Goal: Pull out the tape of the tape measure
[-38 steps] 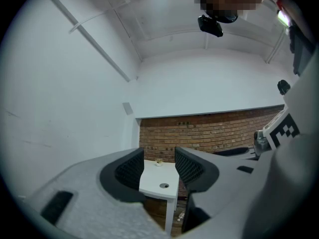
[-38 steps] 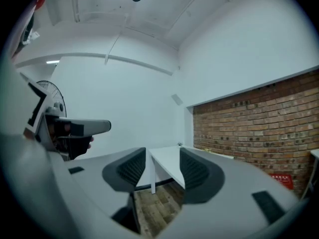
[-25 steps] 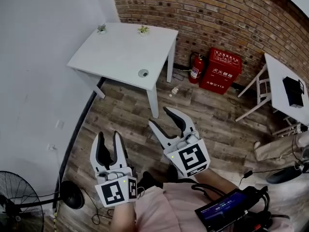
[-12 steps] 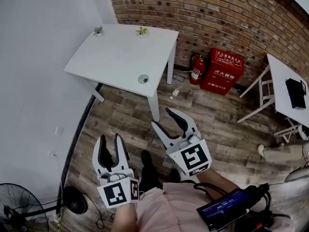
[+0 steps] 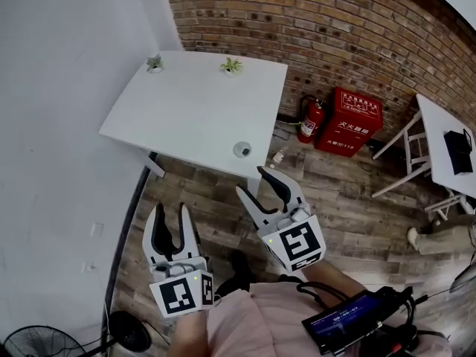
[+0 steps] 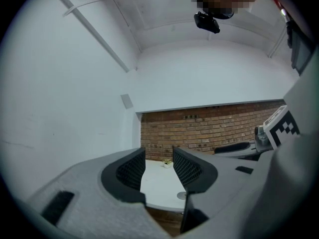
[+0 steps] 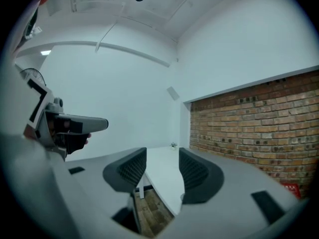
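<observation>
One indistinct round object point(image 5: 242, 149) on table point(image 5: 186, 103)

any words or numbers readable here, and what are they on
"119": lower front of the red cabinet, after white characters too blurred to read.
Larger white characters above it: blurred, unreadable.
Blue print on the handheld screen: too small to read.

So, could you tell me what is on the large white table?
Two small plants at the far edge, and a round grey thing, perhaps the tape measure, near the front edge. Nearly the whole top shows; nothing visibly covered.
</observation>
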